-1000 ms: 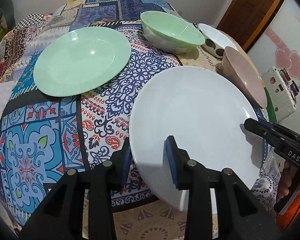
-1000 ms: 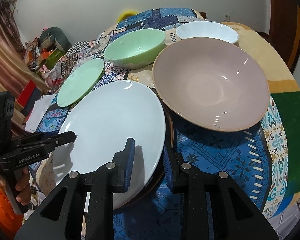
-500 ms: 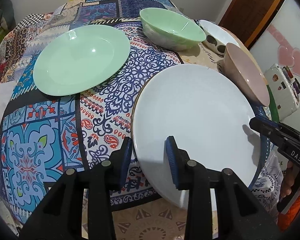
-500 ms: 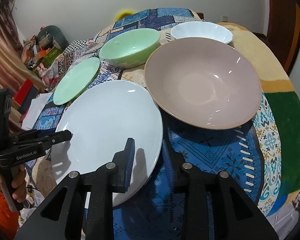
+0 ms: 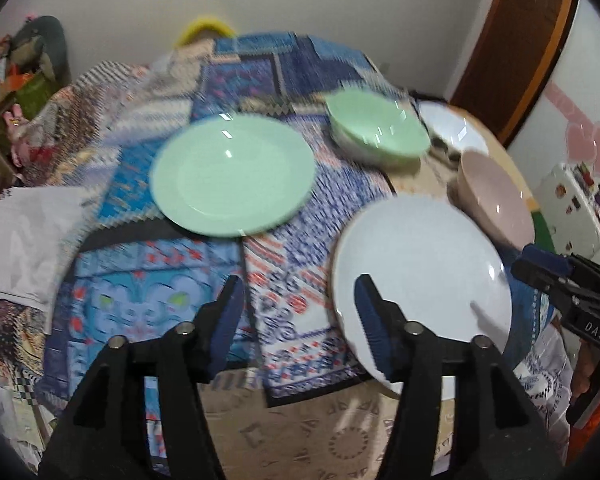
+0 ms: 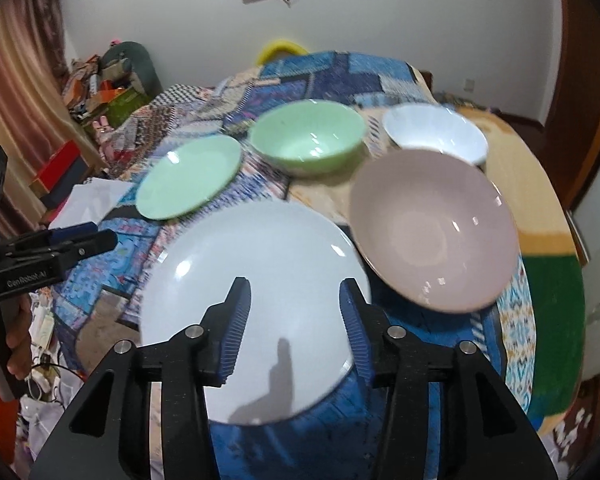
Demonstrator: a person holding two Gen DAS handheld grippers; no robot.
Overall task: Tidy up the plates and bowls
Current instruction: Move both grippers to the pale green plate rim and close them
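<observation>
A large white plate [image 5: 420, 276] [image 6: 256, 300] lies flat at the near table edge. A green plate [image 5: 232, 176] [image 6: 188, 176] lies left of it. A green bowl [image 5: 376, 130] [image 6: 308, 136], a white bowl [image 5: 452, 128] [image 6: 436, 132] and a pink bowl [image 5: 496, 200] [image 6: 432, 228] stand behind. My left gripper [image 5: 298, 320] is open and empty, above the plate's left rim. My right gripper [image 6: 294, 324] is open and empty, above the plate's near part. Each gripper shows in the other's view, the right [image 5: 540, 270], the left [image 6: 96, 240].
A patterned patchwork cloth [image 5: 140, 280] covers the round table. White paper [image 5: 24, 240] lies at its left edge. Clutter and boxes [image 6: 100, 92] stand far left by a curtain. A wooden door [image 5: 516, 40] is at the right.
Both grippers have opened wide, let go of the white plate, and pulled up and back. The plate now rests flat on the table.
</observation>
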